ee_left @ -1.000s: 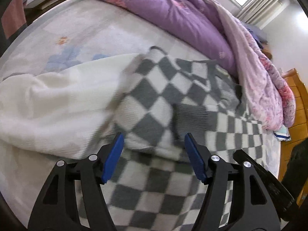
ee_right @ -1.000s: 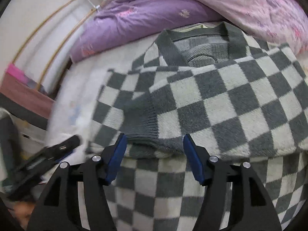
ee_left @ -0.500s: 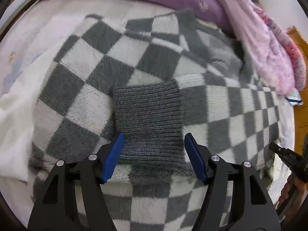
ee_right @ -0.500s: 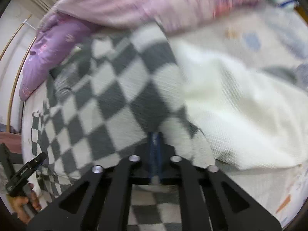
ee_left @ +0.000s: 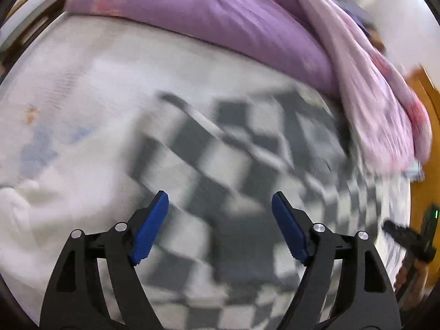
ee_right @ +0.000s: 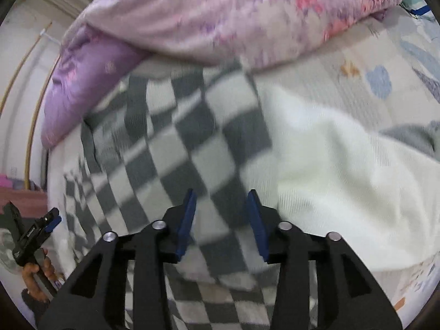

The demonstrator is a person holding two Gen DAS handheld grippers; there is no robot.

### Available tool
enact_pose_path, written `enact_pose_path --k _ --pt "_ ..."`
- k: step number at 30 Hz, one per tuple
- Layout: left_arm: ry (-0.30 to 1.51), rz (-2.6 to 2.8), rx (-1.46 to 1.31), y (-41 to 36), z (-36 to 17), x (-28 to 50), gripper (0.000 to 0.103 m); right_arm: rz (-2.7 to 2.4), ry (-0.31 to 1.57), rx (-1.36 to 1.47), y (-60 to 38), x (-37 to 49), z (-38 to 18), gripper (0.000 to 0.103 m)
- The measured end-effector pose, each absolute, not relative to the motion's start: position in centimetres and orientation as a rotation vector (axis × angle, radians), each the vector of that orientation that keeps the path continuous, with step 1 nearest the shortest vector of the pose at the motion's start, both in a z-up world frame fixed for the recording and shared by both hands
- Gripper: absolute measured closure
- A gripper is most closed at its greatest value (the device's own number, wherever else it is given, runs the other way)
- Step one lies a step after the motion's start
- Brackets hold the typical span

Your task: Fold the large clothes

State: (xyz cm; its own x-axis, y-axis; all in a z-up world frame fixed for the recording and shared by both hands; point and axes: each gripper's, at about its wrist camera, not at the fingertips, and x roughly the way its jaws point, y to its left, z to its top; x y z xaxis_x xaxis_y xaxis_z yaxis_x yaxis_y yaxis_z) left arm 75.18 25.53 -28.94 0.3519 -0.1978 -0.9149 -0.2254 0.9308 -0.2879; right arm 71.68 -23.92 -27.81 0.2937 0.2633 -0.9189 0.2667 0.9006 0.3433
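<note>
A grey and white checkered knit sweater (ee_left: 236, 170) lies spread on the bed, blurred by motion in both views; it also shows in the right wrist view (ee_right: 176, 148). My left gripper (ee_left: 220, 206) is open and empty, hovering above the sweater. My right gripper (ee_right: 221, 206) is partly open and empty, just over the sweater's right edge, beside a white knit garment (ee_right: 330, 170). The right gripper shows at the far right of the left wrist view (ee_left: 407, 236). The left gripper shows at the far left of the right wrist view (ee_right: 35, 231).
A purple quilt (ee_left: 220, 19) and a pink floral quilt (ee_right: 233, 13) are bunched along the far side of the bed. The white garment also lies at the left in the left wrist view (ee_left: 55, 206). A wooden bed frame (ee_left: 429, 115) stands at the right.
My right gripper has opened and let go of the sweater edge it was shut on. My left gripper has pulled back from the folded grey cuff, still open. Both views are now blurred.
</note>
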Motion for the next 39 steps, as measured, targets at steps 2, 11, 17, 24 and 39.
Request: enact_pose_path --k 2,11,17,24,39 --pt "1.244 0.082 -0.416 28.3 -29.7 77.4 0.025 -0.032 1.27 0.502 -25.2 73.7 -27.5 0.061" --pt "1.352 0.113 -0.424 30.1 -33.6 83.4 0.025 -0.087 1.317 0.637 -26.8 80.6 -29.4 0.05" --pt "1.426 0.105 -0.366 29.7 -35.8 85.4 0.032 -0.121 1.414 0.577 -25.9 84.1 -31.6 0.044" --pt "1.458 0.113 -0.398 30.0 -36.9 85.8 0.041 -0.209 1.462 0.572 -26.9 85.1 -34.2 0.048" --pt "1.234 0.033 -0.364 29.6 -28.4 79.8 0.083 -0.04 1.104 0.462 -25.5 77.0 -24.6 0.087"
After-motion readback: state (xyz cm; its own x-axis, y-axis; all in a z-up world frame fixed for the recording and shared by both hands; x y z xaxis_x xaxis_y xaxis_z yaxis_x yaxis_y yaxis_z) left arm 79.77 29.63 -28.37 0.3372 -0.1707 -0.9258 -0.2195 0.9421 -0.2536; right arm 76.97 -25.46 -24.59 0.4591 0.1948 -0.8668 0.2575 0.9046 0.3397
